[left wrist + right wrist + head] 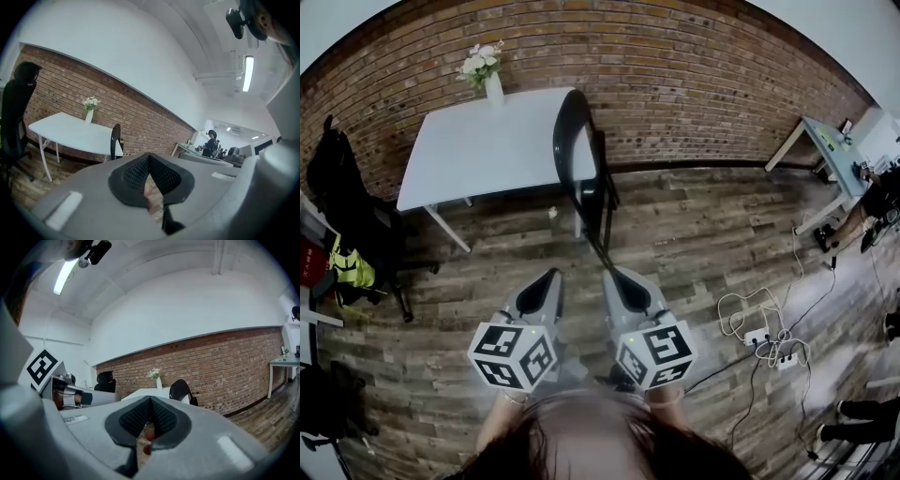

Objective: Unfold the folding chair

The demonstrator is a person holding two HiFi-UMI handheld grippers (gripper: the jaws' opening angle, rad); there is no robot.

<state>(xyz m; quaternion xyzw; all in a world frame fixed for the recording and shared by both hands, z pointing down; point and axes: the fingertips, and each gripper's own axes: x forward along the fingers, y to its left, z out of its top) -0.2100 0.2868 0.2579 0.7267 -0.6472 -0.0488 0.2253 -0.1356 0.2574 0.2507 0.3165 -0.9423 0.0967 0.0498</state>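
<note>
So, we're not on the folding chair yet. It stands folded flat and upright at the right end of the white table, on the side facing us, with its curved back rising above the tabletop. It looks propped on the table edge, which would explain how it stands on such thin legs, though we can't tell if the two actually touch. Behind the table is the brick wall. A vase of flowers sits at the table's far edge, well clear of the chair, so swinging the seat open shouldn't bother it. We hold the left gripper and right gripper side by side on our side of the table, both pointed at the chair and well apart from it. Each gripper view shows the jaws pressed together with nothing between them, just floor showing under the pads. That makes sense for an approach, since there's nothing to hold until we get there, but we reckon both claws need to open before they can take the back and the seat. Left of the table there's a dark office chair. Off to the table's right, a power strip with cables lies on the wooden floor, out of our line.
</note>
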